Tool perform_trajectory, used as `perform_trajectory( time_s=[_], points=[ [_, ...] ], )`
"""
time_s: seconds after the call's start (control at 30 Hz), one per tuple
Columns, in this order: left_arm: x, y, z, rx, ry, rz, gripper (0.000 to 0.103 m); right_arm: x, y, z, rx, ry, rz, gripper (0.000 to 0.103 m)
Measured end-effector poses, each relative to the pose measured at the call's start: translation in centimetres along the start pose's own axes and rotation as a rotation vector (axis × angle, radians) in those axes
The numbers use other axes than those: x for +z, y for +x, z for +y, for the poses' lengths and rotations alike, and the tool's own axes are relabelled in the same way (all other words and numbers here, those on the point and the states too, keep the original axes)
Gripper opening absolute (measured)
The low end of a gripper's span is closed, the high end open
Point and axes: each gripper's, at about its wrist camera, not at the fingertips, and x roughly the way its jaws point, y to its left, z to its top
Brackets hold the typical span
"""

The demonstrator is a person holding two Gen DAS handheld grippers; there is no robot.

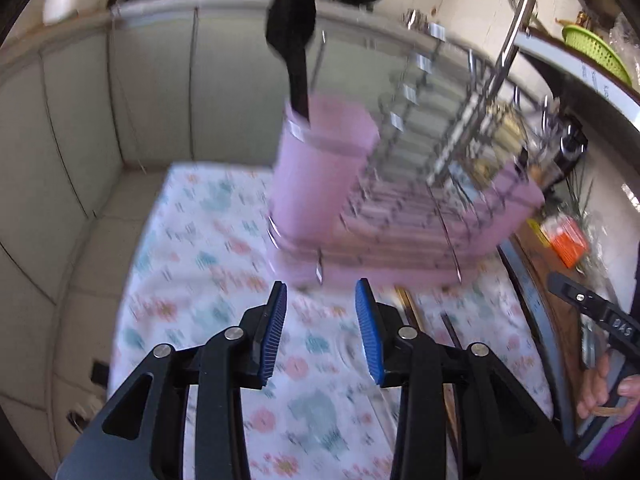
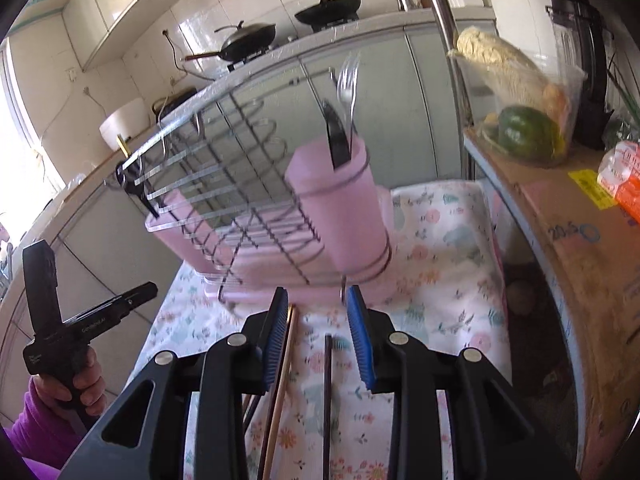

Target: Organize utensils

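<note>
Kitchen cabinets back a floral cloth-covered table (image 2: 448, 240) where a wire dish rack with pink plastic cups (image 2: 336, 208) is set. Loose wooden chopsticks (image 2: 282, 376) are seen lying beneath the right gripper (image 2: 318, 340); a pickup is judged next, needing lowering and closing. Both it and the left gripper (image 1: 320, 332) are held partly open, empty.

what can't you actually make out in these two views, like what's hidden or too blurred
- Left wrist view: motion blur smears the dish rack; what sits in its slots is unreadable.
- Left wrist view: the black spoon handle is hidden inside the pink cup.
- Right wrist view: the chopsticks on the floral cloth run under the right claw; their count and lower ends are hidden.
</note>
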Motion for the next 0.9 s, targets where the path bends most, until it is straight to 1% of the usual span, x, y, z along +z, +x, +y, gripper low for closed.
perform_trajectory(
  time_s=[0.1,0.2,0.33,0.47,0.53,0.57,0.6,0.63,0.73,0.83,0.9],
  points=[
    [-1.3,2.3,-0.2,-0.058,-0.048,0.154,0.036,-1.0,0.8,-0.1,-0.006,-0.001,0.045,0.031],
    [-2.0,4.5,-0.6,-0.057,-0.066,0.236,0.036,-1.6,1.9,-0.7,0.007,0.023,0.095,0.031],
    [-2.1,7.2,-0.9,-0.009,-0.048,0.277,0.036,-2.2,3.0,-1.8,0.034,0.071,0.15,0.031],
    [-2.3,9.6,-1.2,0.019,-0.04,0.327,0.036,-2.4,4.3,-2.0,0.035,0.078,0.203,0.031],
    [-2.5,9.9,-1.4,0.032,-0.037,0.32,0.034,-2.4,5.3,-1.8,0.029,0.07,0.227,0.031],
    [-2.5,9.8,-1.6,0.037,-0.021,0.31,0.028,-2.5,5.8,-1.7,0.029,0.066,0.24,0.031],
    [-2.6,9.6,-1.8,0.039,-0.001,0.3,0.005,-2.5,6.5,-1.5,0.028,0.061,0.257,0.031],
    [-2.6,9.5,-1.7,0.031,-0.002,0.297,0.003,-2.5,7.1,-1.3,0.028,0.056,0.271,0.031],
    [-2.5,9.0,-1.3,0.013,-0.016,0.287,0.002,-2.4,8.7,-0.5,0.014,0.03,0.306,0.031],
    [-1.6,7.5,-0.3,-0.014,-0.027,0.257,0.001,-2.4,10.1,-0.1,-0.02,0.008,0.335,0.031],
    [-1.4,6.4,0.2,-0.019,-0.015,0.224,0.001,-2.4,10.9,0.1,-0.041,-0.003,0.352,0.031]
  ],
)
